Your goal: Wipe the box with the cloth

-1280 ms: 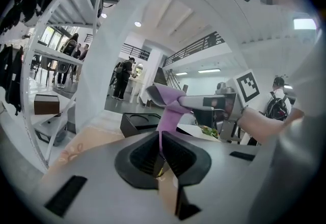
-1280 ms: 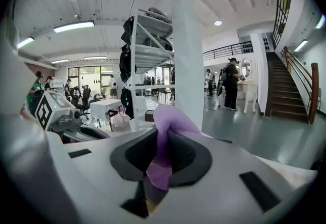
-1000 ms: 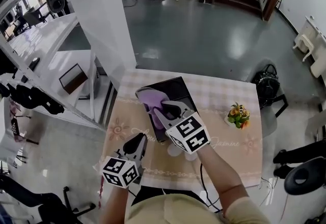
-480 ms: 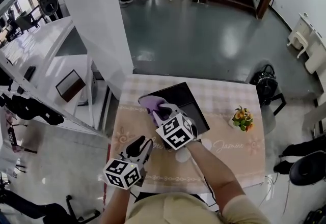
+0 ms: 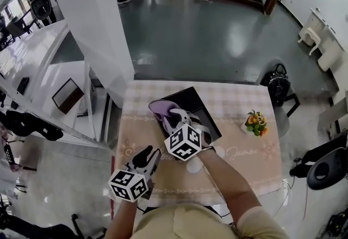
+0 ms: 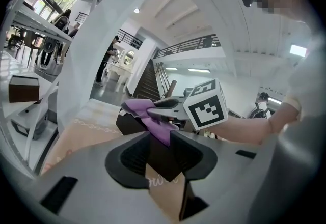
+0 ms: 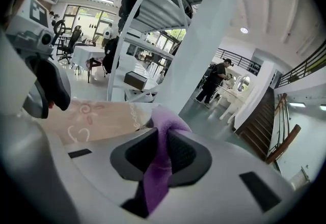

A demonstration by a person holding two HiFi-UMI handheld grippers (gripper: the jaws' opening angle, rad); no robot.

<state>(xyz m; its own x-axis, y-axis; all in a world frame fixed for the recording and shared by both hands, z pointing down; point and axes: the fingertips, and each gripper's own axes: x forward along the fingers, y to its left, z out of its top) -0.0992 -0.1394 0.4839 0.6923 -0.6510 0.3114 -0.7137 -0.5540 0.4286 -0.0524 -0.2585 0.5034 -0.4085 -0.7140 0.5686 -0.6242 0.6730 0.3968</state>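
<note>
A black box (image 5: 190, 106) lies on the beige tablecloth (image 5: 239, 175). My right gripper (image 5: 174, 117) is shut on a purple cloth (image 5: 164, 107), which rests on the box's left part. In the right gripper view the cloth (image 7: 159, 167) is pinched between the jaws of the right gripper (image 7: 162, 156). My left gripper (image 5: 148, 152) hovers over the table's near left, short of the box; its jaws have just been opening and hold nothing. In the left gripper view, the left gripper (image 6: 164, 159) frames the box (image 6: 130, 122) and the cloth (image 6: 153, 116).
A small pot of flowers (image 5: 254, 123) stands on the table's right side. A white pillar (image 5: 92, 26) and a white rack (image 5: 32, 96) stand to the left. A black bag (image 5: 274, 85) sits beyond the right corner. People stand far back.
The left gripper's jaws have parted from shut to open. The right gripper has rolled and dropped with the cloth onto the box's left part.
</note>
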